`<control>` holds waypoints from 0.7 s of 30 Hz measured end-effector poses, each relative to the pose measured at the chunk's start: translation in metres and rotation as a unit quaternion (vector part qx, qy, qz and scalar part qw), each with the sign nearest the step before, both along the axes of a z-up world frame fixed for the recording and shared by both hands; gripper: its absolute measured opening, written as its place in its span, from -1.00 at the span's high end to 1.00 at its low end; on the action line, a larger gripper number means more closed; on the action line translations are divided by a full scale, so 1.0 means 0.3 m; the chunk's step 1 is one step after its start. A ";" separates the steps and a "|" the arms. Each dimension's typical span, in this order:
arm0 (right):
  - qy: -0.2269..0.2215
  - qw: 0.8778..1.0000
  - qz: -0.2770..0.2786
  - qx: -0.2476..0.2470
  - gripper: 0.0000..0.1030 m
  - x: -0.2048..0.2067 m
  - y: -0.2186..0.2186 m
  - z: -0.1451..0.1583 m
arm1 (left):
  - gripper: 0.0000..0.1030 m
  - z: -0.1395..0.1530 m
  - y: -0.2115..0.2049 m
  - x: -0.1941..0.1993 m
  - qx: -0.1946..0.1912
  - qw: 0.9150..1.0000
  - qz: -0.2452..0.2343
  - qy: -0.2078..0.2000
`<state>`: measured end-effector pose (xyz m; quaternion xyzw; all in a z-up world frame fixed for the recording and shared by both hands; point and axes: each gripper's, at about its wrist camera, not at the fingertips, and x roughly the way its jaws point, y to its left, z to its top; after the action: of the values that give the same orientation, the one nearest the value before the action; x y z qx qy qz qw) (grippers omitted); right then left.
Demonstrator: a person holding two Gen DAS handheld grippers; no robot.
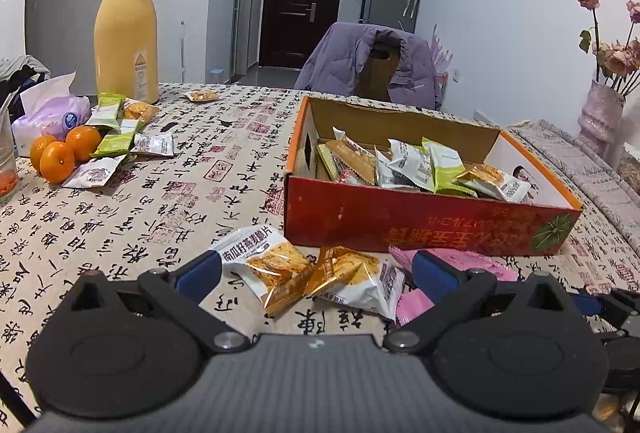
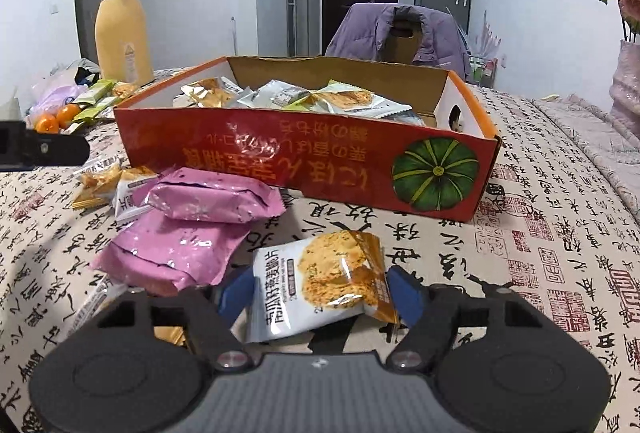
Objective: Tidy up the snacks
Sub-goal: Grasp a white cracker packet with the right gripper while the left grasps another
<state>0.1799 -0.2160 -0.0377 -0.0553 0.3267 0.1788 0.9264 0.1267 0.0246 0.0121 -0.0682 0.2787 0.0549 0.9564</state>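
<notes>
Gathering loose snack packets into the red cardboard box (image 2: pixel 280 153) is the step in hand, and the right gripper (image 2: pixel 320 291) is at the pick-up stage: its blue pads stand either side of an oat-crisp packet (image 2: pixel 324 285) lying on the calligraphy-print tablecloth (image 2: pixel 540 273). The left pad seems to meet the wrapper's edge and the right pad sits just beside the crimped end, but I cannot tell whether they are pressing. As a judgement, the next move calls for closing firmly on the packet, lifting it clear over the box's near wall and letting it go inside.

The left gripper (image 1: pixel 316 269) holds nothing; its jaws stand wide apart around two more oat-crisp packets (image 1: pixel 304 275) resting on the cloth in front of the box.

The box is open-topped and already well filled with mixed packets, white, green and orange, heaped loosely. Still outside it are two pink packets (image 2: pixel 192 225) just beside the held-for packet, and a further cluster of green and white packets (image 1: pixel 116 129) near the tangerines (image 1: pixel 64 151) and the yellow flask (image 1: pixel 126 33).
</notes>
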 end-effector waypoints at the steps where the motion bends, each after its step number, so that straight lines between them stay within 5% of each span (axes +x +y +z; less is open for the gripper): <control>1: -0.001 1.000 0.002 0.001 -0.31 -0.005 0.001 0.000 | -1.00 -0.002 -0.001 -0.002 0.001 1.000 -0.001 0.002; 9: -0.018 1.000 0.005 0.011 0.05 -0.043 -0.017 0.012 | -1.00 -0.022 0.004 -0.004 0.000 1.000 0.001 0.016; 21: -0.069 0.996 -0.021 0.056 0.09 -0.152 -0.093 0.046 | -1.00 -0.058 -0.073 -0.009 -0.008 0.999 -0.021 0.042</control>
<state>0.1342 -0.2439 -0.0241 -0.0088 0.2524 0.1735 0.9519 0.1241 0.0027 -0.0054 -0.0674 0.3208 0.0354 0.9441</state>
